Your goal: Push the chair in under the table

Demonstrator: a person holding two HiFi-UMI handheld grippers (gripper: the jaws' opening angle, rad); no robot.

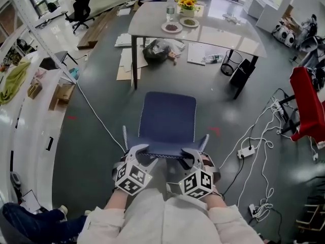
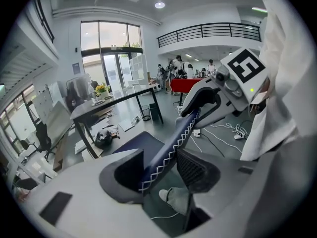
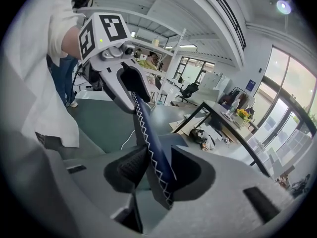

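We clamp the chair by the top edge of its back: the left gripper and the right gripper each grip it. The chair stands on open floor, well short of the table, so the whole push is left. Under the table's near edge lie a bag and papers, and a bin stands near its right leg. We judge the bag likeliest to block the seat.

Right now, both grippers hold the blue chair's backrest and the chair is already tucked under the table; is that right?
Not quite: the head view shows the chair standing clear of the table, floor between them. The left gripper and right gripper do hold its backrest.
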